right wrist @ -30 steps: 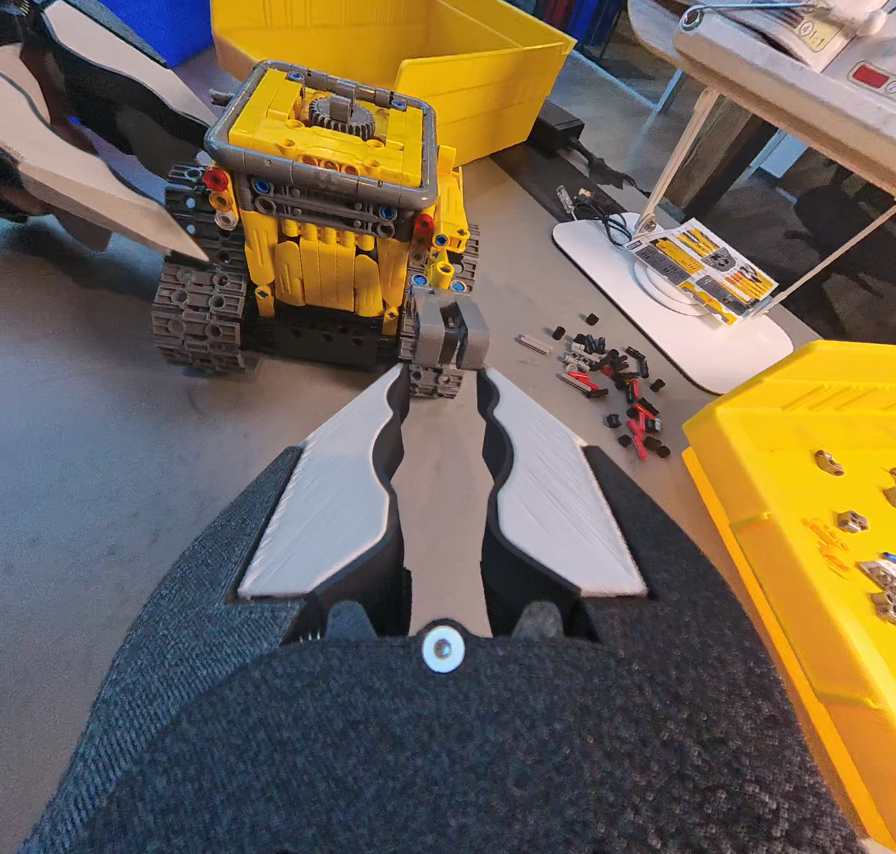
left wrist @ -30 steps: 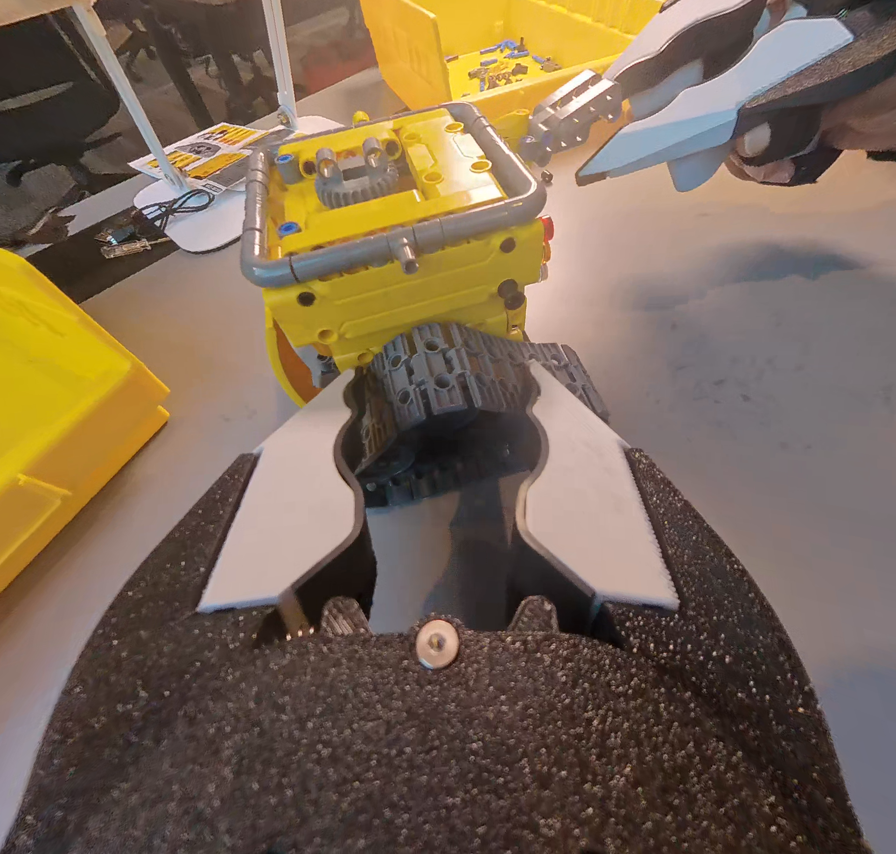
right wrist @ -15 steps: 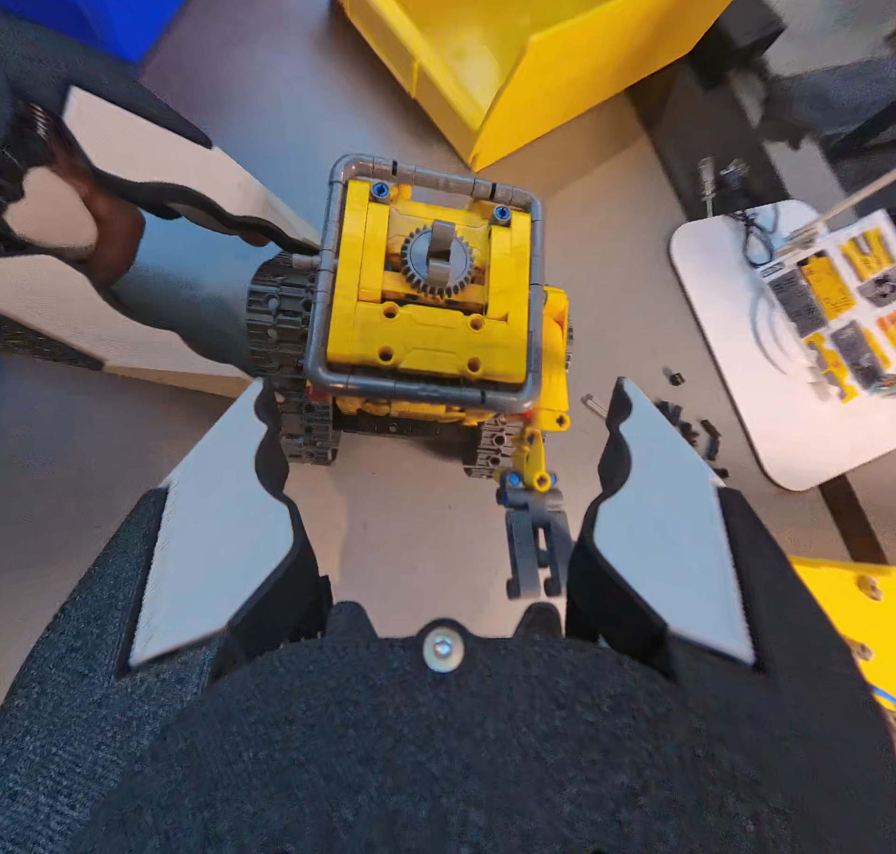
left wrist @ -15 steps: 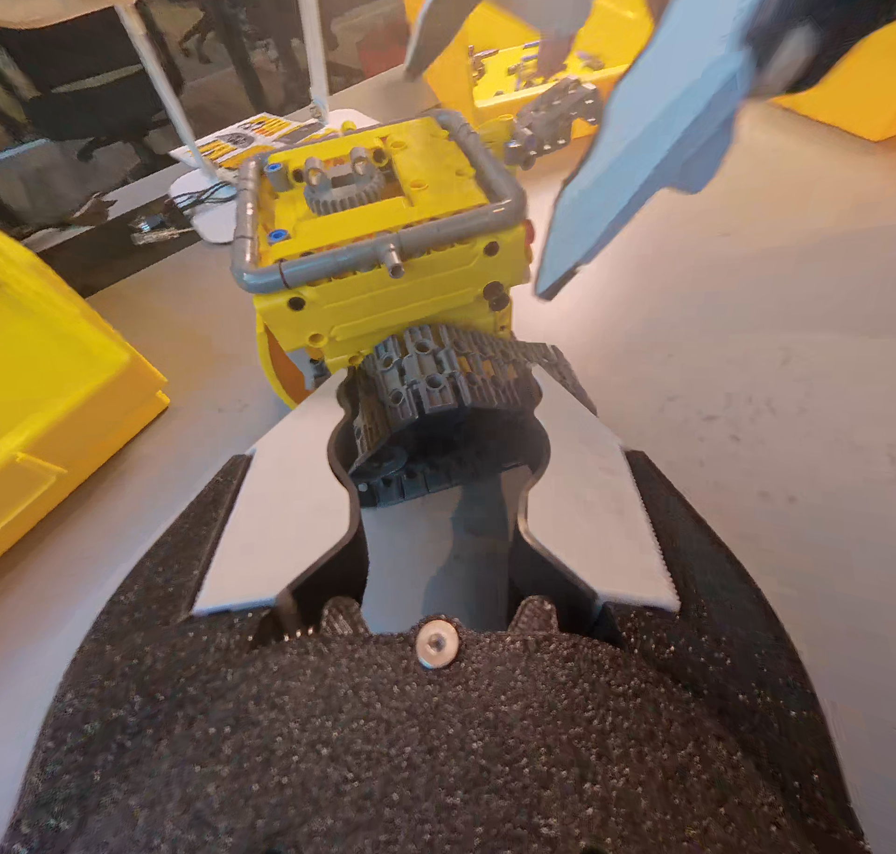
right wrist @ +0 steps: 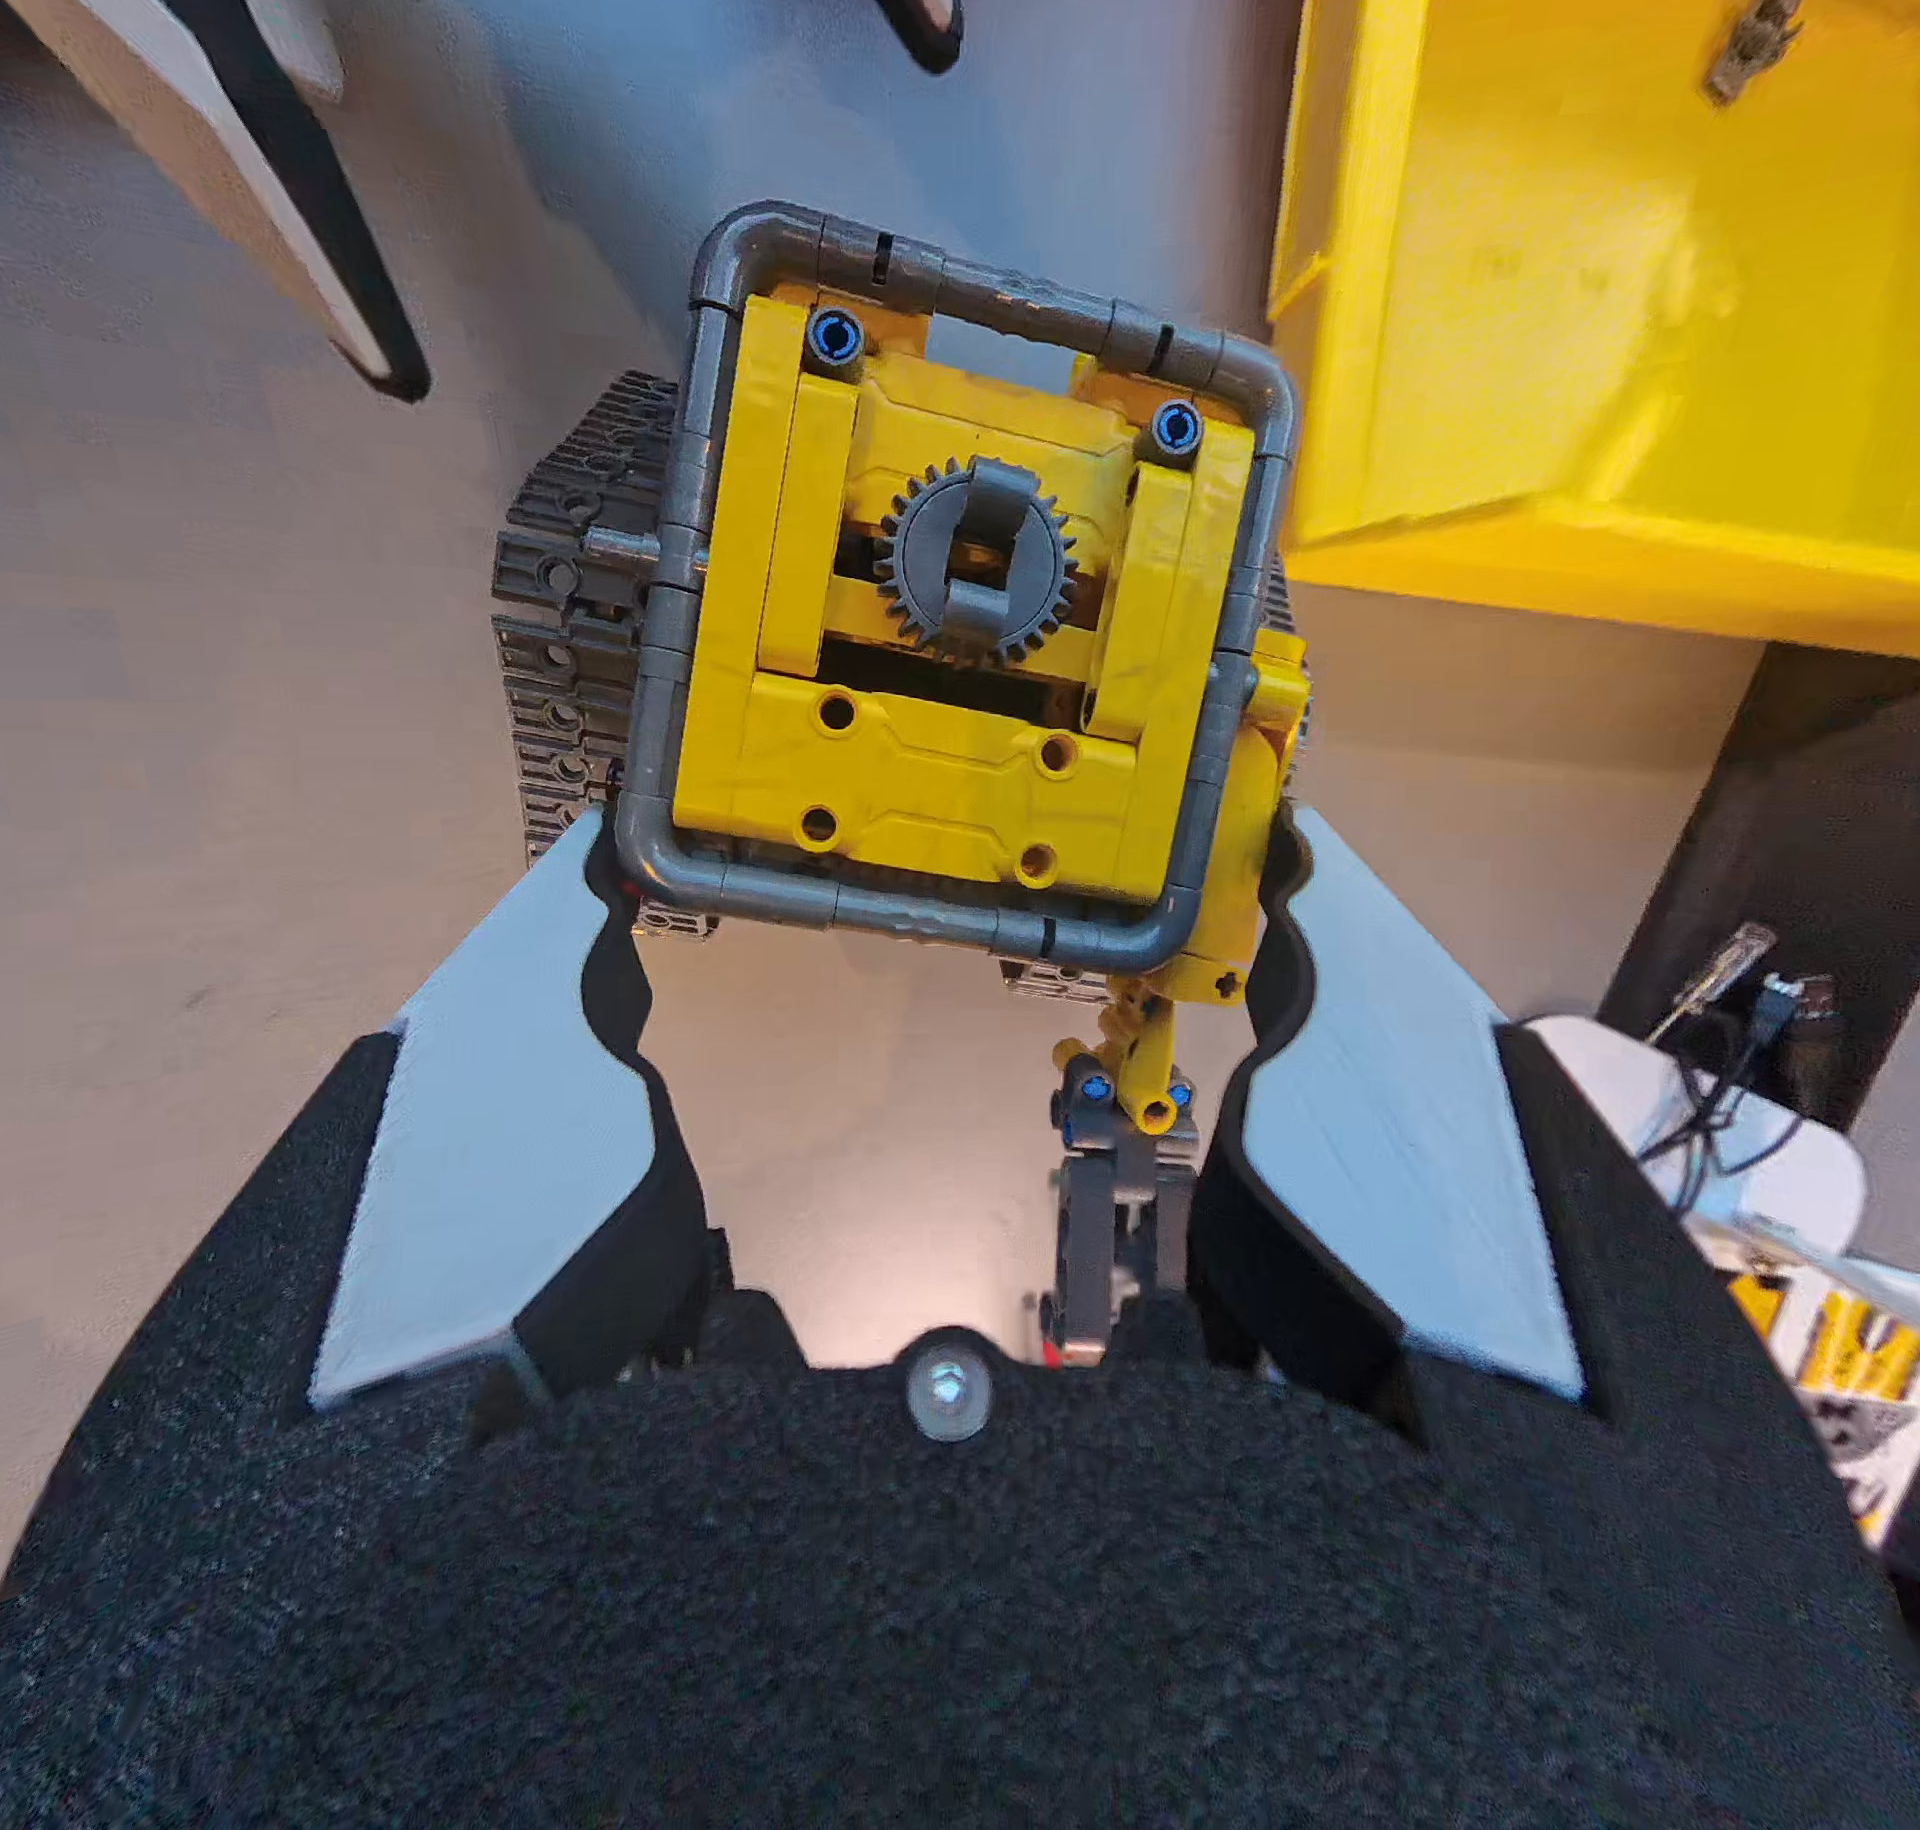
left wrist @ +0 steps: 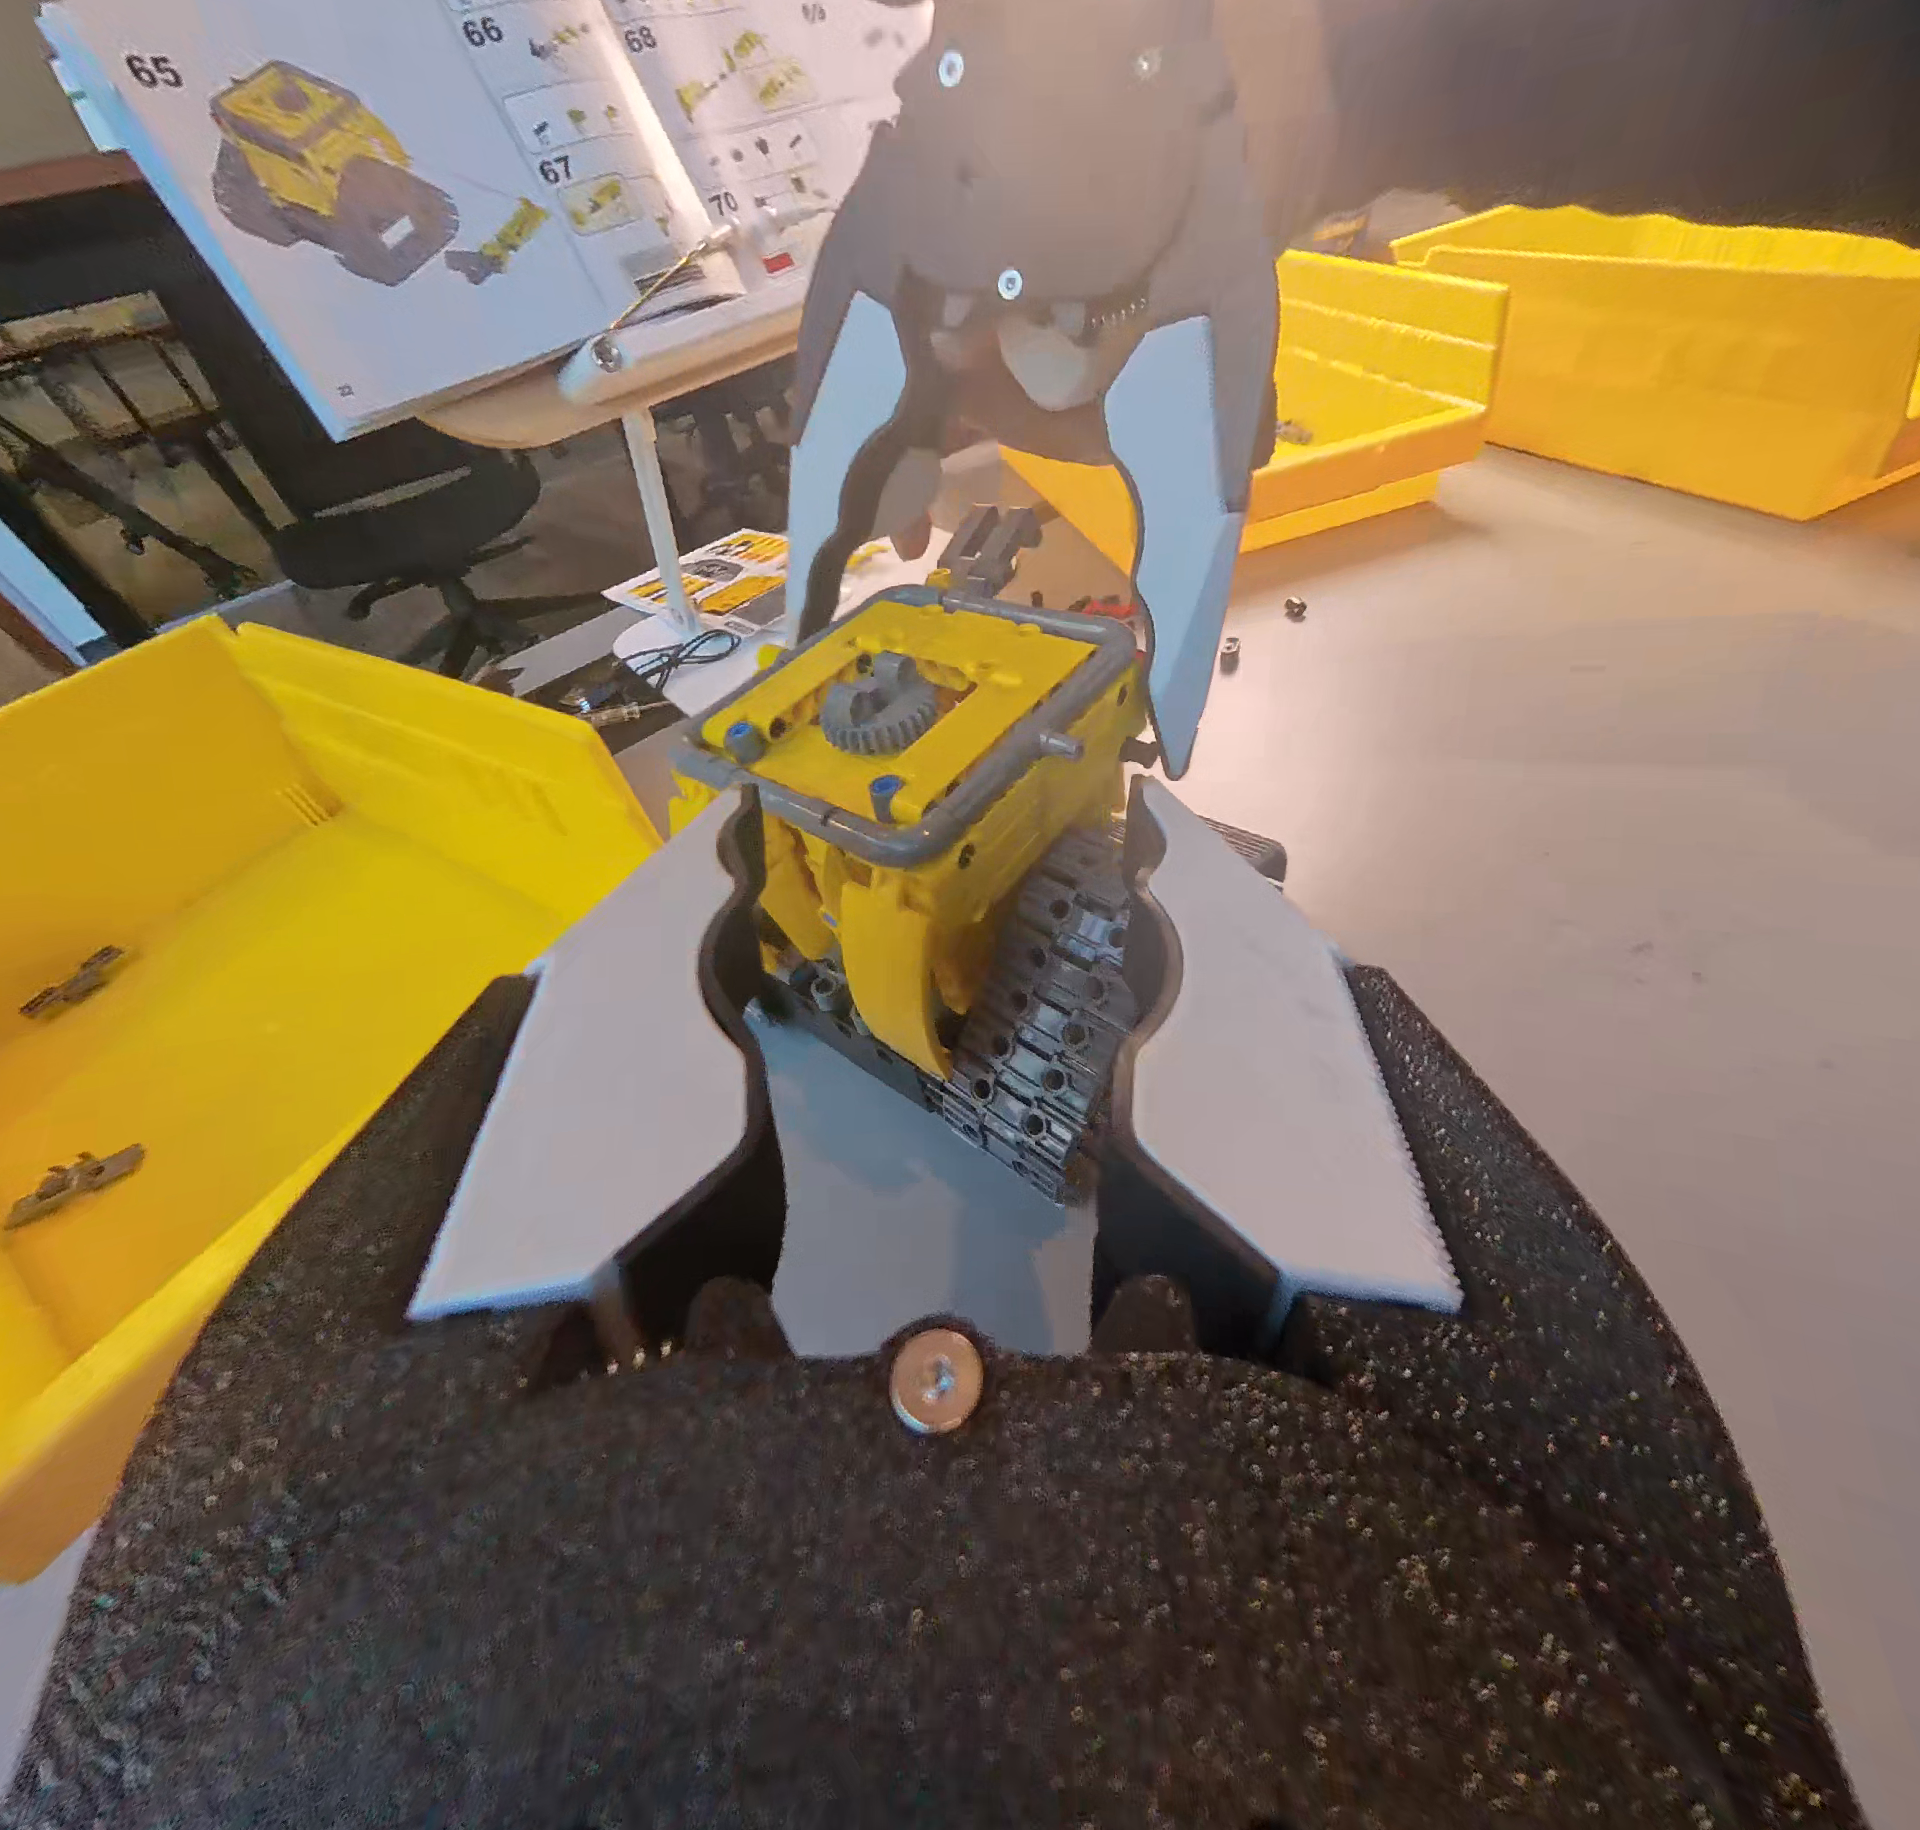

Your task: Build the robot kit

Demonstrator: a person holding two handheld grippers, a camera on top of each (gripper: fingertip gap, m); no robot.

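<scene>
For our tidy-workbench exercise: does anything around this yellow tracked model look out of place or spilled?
Yes. A few small loose pieces lie scattered on the grey table behind the yellow tracked model, outside the yellow bins. Nothing looks damaged.

My left gripper point(left wrist: 935, 824) has a speckled black, felt-like body, two pale grey fingers point(left wrist: 592, 1084) edged in wavy black, and a brass-coloured screw point(left wrist: 936, 1381) centred just behind them. My right gripper point(right wrist: 935, 845) matches, with a silver screw point(right wrist: 947, 1396) there.
</scene>
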